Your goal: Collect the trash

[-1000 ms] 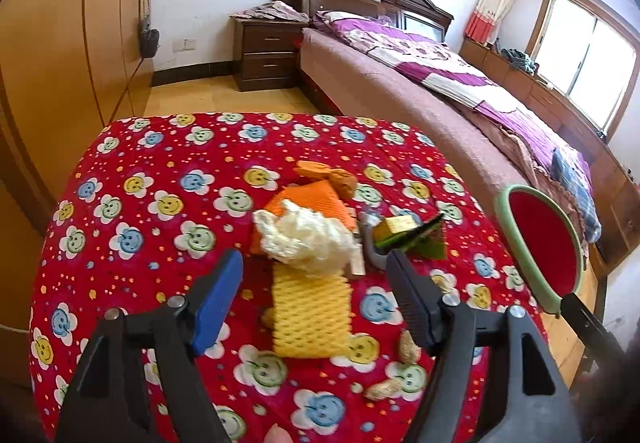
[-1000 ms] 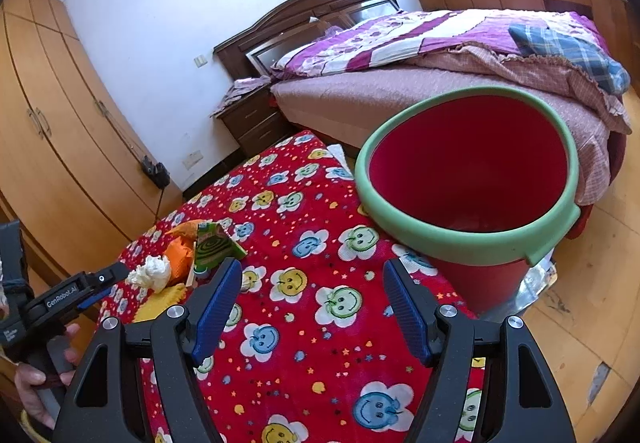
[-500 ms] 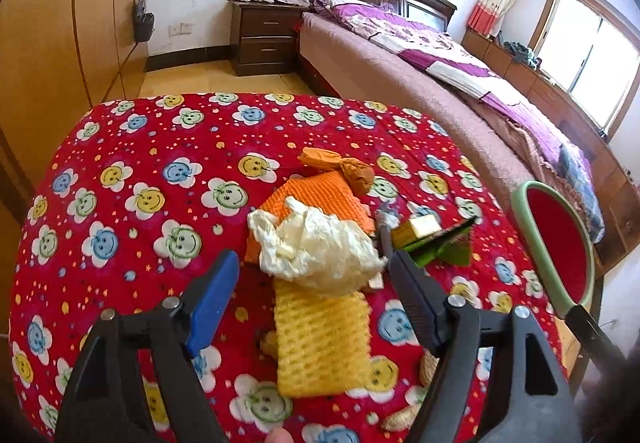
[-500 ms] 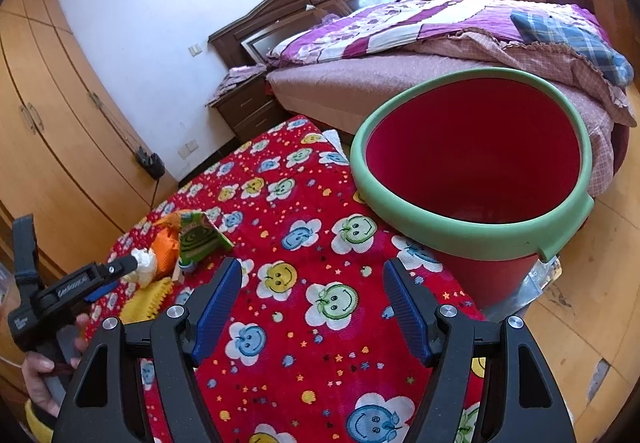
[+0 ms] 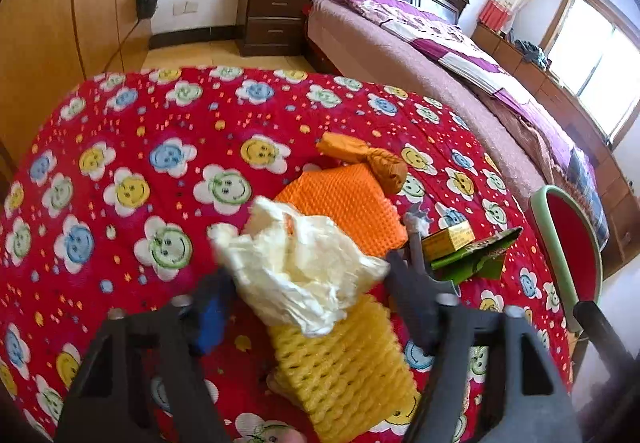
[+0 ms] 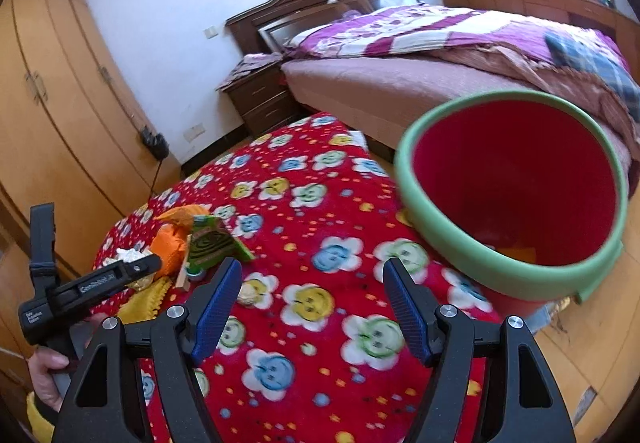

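A crumpled white plastic bag (image 5: 304,271) lies on a yellow foam net (image 5: 344,363), in front of an orange foam net (image 5: 348,203). My left gripper (image 5: 306,279) is down around the bag, jaws closing, one finger at each side of it; I cannot see the pads squeezing it. An orange wrapper (image 5: 368,159), a small yellow box (image 5: 450,243) and a green packet (image 5: 480,259) lie close by. My right gripper (image 6: 312,271) hangs open over bare tablecloth, nothing between its fingers. The red bin (image 6: 512,187) with a green rim stands off the table's right side.
A red flower-print cloth (image 6: 320,235) covers the table. A peanut shell (image 6: 248,293) lies near the right gripper's left finger. A hand (image 6: 48,375) holds the left gripper's handle. A bed (image 6: 420,83), a nightstand (image 5: 272,19) and wardrobes (image 6: 60,115) surround the table.
The left gripper came forward and down until the white bag sits between its fingers, and its jaws narrowed. The right gripper swung left, so the bin sits further right in its view.
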Tool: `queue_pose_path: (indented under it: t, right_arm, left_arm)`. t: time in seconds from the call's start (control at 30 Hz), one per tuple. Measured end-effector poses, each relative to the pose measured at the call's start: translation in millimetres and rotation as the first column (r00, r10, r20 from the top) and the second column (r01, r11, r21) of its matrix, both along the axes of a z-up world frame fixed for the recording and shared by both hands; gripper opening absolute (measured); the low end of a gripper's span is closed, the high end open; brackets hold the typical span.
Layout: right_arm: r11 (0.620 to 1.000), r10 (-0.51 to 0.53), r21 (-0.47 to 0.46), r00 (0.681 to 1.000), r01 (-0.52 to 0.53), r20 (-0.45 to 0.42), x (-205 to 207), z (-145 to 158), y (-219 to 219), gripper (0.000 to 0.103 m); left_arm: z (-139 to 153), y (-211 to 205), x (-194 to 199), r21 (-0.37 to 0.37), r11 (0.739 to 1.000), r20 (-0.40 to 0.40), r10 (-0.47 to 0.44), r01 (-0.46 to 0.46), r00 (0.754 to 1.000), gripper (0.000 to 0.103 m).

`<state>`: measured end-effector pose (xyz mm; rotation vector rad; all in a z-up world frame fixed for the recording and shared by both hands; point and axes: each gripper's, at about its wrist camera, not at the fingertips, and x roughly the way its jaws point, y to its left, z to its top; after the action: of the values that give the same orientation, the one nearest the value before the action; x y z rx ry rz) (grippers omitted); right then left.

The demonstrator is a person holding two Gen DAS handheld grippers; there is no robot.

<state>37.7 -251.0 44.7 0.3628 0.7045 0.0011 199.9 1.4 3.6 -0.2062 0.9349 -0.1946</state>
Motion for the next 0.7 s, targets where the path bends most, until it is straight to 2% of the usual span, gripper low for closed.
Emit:
queue_pose_path:
  t: [0.07,0.13,0.2,0.47,0.7]
  right_arm:
    - [1.0,0.025,-0.019,1.0,-0.025,-0.001,6.9,1.8,11.1,0.074]
    - [0.998,0.045,-0.033,0.999,-0.045,-0.005,12.4,2.3,20.2,0.074]
    - [0.997,0.067,-0.042,0.998,-0.068,-0.014,18.9,1.9,31.0,0.074]
    - [0.993,0.11,-0.045,0.993,-0.113,-0.052,41.6,-5.8,61.6,0.074]
    - [0.991,0.113,-0.056,0.99,-0.118,-0.081,66.8,-14.5,83.2,0.074]
  left_arm:
    - [-2.2,2.0,0.8,-0.028,1.0,-0.008,-0.01,0.009,1.0,0.058]
    - [0.4,2.6,-1.1,-0.039,0.999,0.012,-0.015,0.016,1.0,0.048]
    - [5.2,4.0,-4.3,-0.041,0.999,0.045,-0.022,0.023,0.999,0.043]
    - [19.0,17.9,-12.7,-0.1,0.995,0.095,-0.02,0.03,0.995,0.04]
    - [22.8,28.1,-15.9,-0.107,0.994,0.104,0.005,0.006,0.995,0.04]
